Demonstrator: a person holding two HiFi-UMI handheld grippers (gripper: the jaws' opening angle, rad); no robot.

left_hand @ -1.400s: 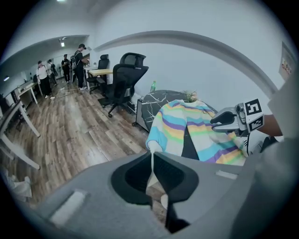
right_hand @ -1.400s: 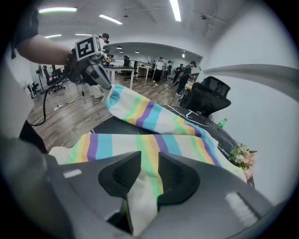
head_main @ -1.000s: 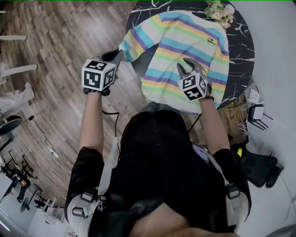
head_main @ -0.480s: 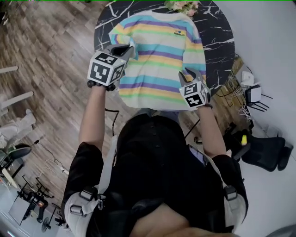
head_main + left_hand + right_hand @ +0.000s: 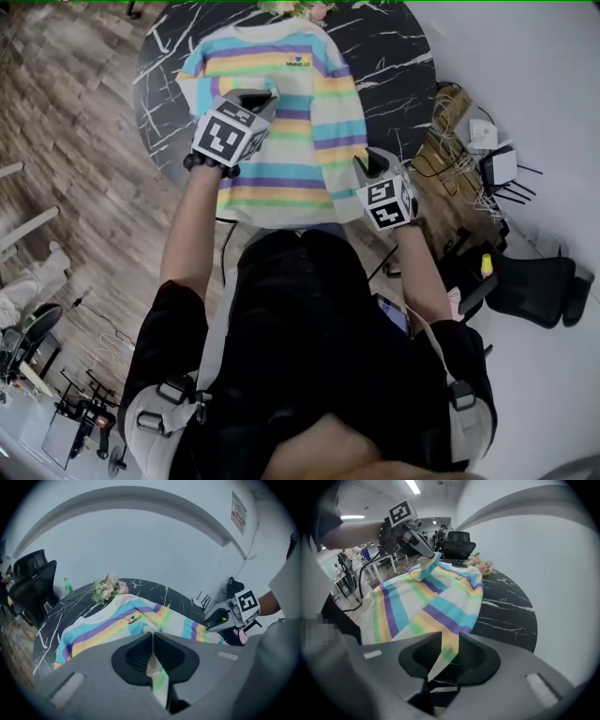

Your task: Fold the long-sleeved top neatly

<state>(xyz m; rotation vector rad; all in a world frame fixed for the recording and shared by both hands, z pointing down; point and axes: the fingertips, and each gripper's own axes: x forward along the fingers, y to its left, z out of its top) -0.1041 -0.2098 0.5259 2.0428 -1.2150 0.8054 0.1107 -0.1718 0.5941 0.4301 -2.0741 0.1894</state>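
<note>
On the round black marble table (image 5: 394, 56), the pastel-striped long-sleeved top (image 5: 314, 122) lies spread, hem at the near edge. The left gripper (image 5: 257, 97) pinches its fabric above the chest, and the right gripper (image 5: 371, 167) clamps the right hem corner.

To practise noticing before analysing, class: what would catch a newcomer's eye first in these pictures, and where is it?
A pastel-striped top stands out first, spread on a round black marble table. The left gripper pinches a fold above its middle; the right gripper grips its near right edge. Pink flowers sit at the table's far rim.
</note>
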